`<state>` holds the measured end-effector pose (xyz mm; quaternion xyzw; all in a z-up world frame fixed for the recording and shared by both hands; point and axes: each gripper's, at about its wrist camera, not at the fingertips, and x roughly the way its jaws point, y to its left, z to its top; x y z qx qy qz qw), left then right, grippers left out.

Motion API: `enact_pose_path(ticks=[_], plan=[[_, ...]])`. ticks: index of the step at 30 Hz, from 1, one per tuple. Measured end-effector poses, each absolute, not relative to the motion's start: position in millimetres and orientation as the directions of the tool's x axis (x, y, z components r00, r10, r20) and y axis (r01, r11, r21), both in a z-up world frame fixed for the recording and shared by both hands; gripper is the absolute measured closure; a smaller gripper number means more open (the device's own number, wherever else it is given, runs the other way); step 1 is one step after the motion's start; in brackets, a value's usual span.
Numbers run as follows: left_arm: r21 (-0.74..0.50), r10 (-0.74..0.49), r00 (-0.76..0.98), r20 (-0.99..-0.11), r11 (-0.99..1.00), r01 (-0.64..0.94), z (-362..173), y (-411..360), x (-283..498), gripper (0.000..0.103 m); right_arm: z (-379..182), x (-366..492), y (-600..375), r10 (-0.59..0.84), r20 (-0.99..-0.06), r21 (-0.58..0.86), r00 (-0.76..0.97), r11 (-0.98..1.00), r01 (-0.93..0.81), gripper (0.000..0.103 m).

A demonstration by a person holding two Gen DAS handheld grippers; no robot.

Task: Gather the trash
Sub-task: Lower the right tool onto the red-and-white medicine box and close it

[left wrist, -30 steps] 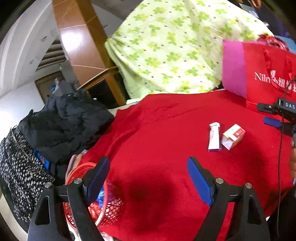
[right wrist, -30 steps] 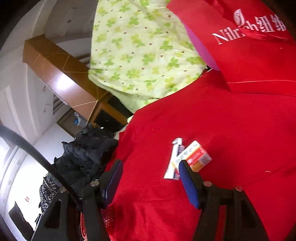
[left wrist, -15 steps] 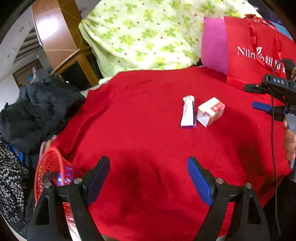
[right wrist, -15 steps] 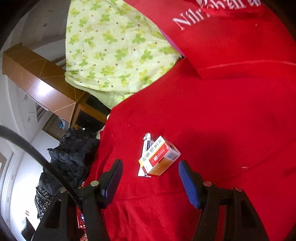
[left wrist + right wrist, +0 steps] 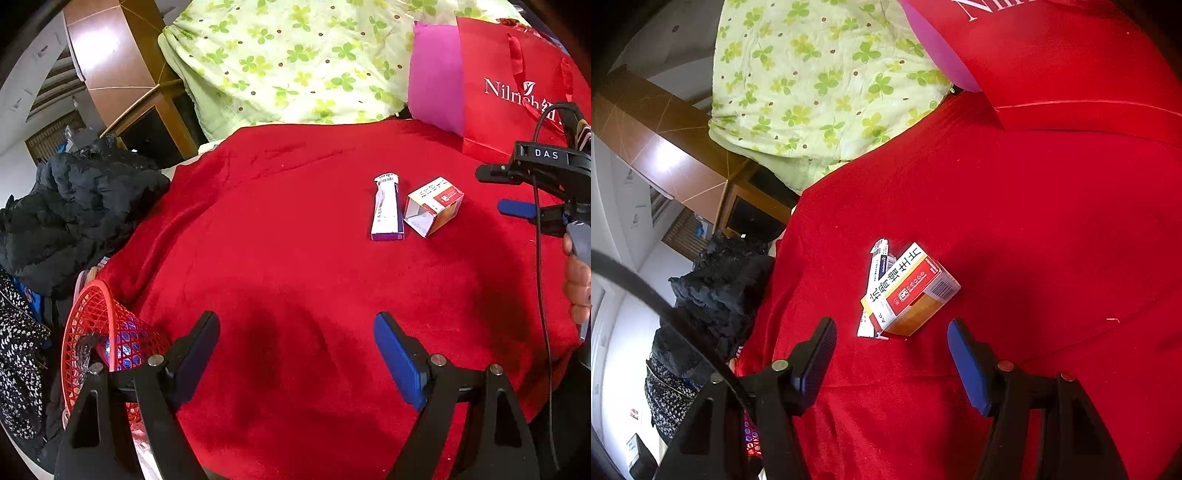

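Observation:
Two bits of trash lie side by side on a red blanket (image 5: 280, 229): a white and purple tube (image 5: 386, 208) and a small white, red and orange carton (image 5: 434, 205). In the right wrist view the carton (image 5: 912, 291) half covers the tube (image 5: 879, 260), just beyond my right gripper (image 5: 892, 328), which is open and empty. My left gripper (image 5: 297, 328) hangs open over the near part of the blanket, well short of the trash. The right gripper (image 5: 517, 192) also shows at the right edge of the left wrist view, held by a hand (image 5: 578, 280).
A red mesh basket (image 5: 88, 325) sits off the blanket's near left edge. A black jacket (image 5: 74, 210) is heaped at left. Behind the blanket are a green clover-print quilt (image 5: 295, 62), a pink cushion (image 5: 436, 77) and a red paper bag (image 5: 513, 85).
Both grippers have sunk and tipped downward. The right one has drawn closer to the carton and tube, which now lie just ahead of its fingertips. Both jaws keep the same width.

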<state>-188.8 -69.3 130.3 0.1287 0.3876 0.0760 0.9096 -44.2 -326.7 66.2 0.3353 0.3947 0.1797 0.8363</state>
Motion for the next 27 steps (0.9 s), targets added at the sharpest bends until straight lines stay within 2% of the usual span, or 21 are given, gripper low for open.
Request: enact_pose_path(ticks=[14,24,27], plan=[[0.299,0.230,0.688,-0.689,0.954,-0.019,121,-70,-174,0.017,63,-26,-321,0.548,-0.554,0.692,0.627,0.722,-0.020,0.037],[0.331,0.257,0.687,-0.680,0.943,-0.025,113,-70,-158,0.017,41,11,-303,0.594,-0.567,0.752,0.571,0.657,0.063,0.037],[0.340,0.265,0.683,-0.681,0.940,-0.026,110,-70,-153,0.017,36,23,-300,0.588,-0.576,0.755,0.567,0.649,0.093,0.032]])
